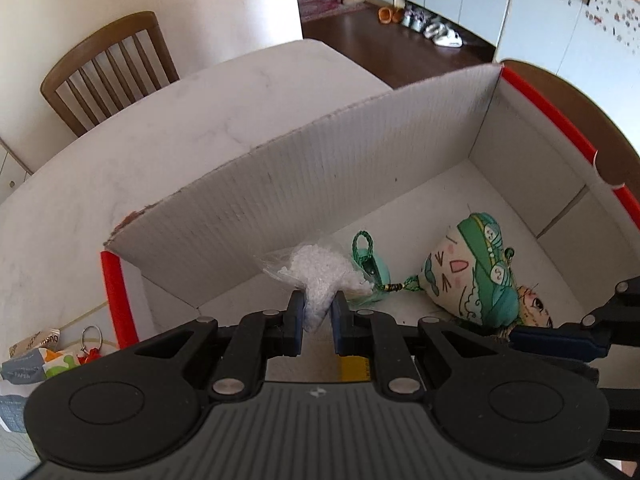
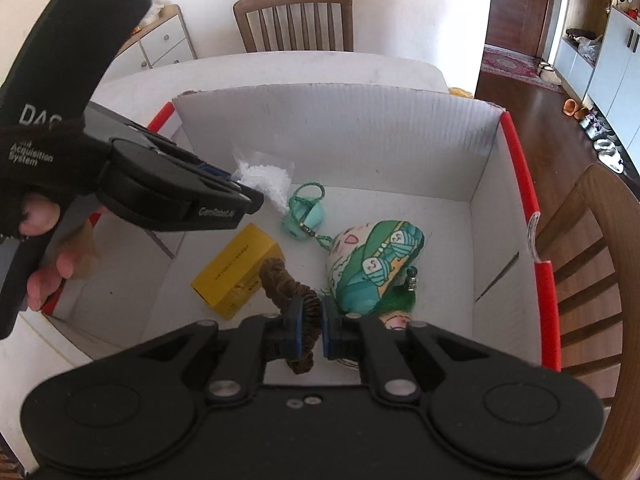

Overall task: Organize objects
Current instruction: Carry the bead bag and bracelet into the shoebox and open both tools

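A white cardboard box (image 1: 360,152) with red edges sits on the white table; it also shows in the right wrist view (image 2: 360,128). My left gripper (image 1: 318,312) is shut on a clear bag of white beads (image 1: 320,276), held inside the box; the bag also shows in the right wrist view (image 2: 264,178). My right gripper (image 2: 311,330) is shut on a brown scrunchie (image 2: 286,280) above the box floor. In the box lie a mint pouch (image 2: 304,216), a green patterned cushion (image 2: 372,264) and a yellow box (image 2: 236,270).
Small items, a paper packet (image 1: 36,360) and a key ring (image 1: 90,340), lie on the table (image 1: 160,120) left of the box. Wooden chairs stand at the far side (image 2: 294,16) and at the right (image 2: 592,264).
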Available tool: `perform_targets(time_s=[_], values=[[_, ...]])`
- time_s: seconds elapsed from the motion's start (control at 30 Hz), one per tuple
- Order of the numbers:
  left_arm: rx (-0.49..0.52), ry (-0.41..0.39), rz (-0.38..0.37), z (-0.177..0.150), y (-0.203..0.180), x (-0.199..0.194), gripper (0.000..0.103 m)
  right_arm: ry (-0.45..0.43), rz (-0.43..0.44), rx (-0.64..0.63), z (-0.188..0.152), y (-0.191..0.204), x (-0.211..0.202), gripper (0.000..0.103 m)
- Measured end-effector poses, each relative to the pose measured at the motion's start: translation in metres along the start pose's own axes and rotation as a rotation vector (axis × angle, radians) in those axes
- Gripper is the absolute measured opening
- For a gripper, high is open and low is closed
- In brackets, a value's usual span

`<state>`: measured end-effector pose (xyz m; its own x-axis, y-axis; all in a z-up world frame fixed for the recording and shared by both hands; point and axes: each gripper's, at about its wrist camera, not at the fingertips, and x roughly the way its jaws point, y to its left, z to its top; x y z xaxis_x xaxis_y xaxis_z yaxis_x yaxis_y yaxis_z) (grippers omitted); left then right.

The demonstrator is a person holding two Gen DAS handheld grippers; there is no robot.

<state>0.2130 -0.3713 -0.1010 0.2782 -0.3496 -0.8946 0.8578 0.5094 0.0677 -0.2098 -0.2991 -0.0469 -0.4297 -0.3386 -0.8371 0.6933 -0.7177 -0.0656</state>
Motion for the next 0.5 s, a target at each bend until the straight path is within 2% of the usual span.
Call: perform_targets(time_s=[0.07, 0.23, 0.43, 0.5], values=[[0.006, 0.024, 0.002, 0.001, -0.002, 0.005, 0.014, 0.004, 0.005, -0.001, 0.000, 0.000, 0.000, 0.008], [-0.003, 0.055, 0.000, 0.003, 0.000, 0.012, 0.014, -0.006, 0.013, -0.001, 0.002, -0.003, -0.003, 0.016], [-0.004, 0.062, -0.011, 0.000, 0.003, 0.011, 0.014, -0.017, 0.029, 0.008, 0.002, -0.005, -0.012, 0.022], [0.002, 0.058, -0.003, -0.002, 0.002, 0.008, 0.014, -0.026, 0.032, 0.013, 0.002, -0.008, -0.015, 0.027]])
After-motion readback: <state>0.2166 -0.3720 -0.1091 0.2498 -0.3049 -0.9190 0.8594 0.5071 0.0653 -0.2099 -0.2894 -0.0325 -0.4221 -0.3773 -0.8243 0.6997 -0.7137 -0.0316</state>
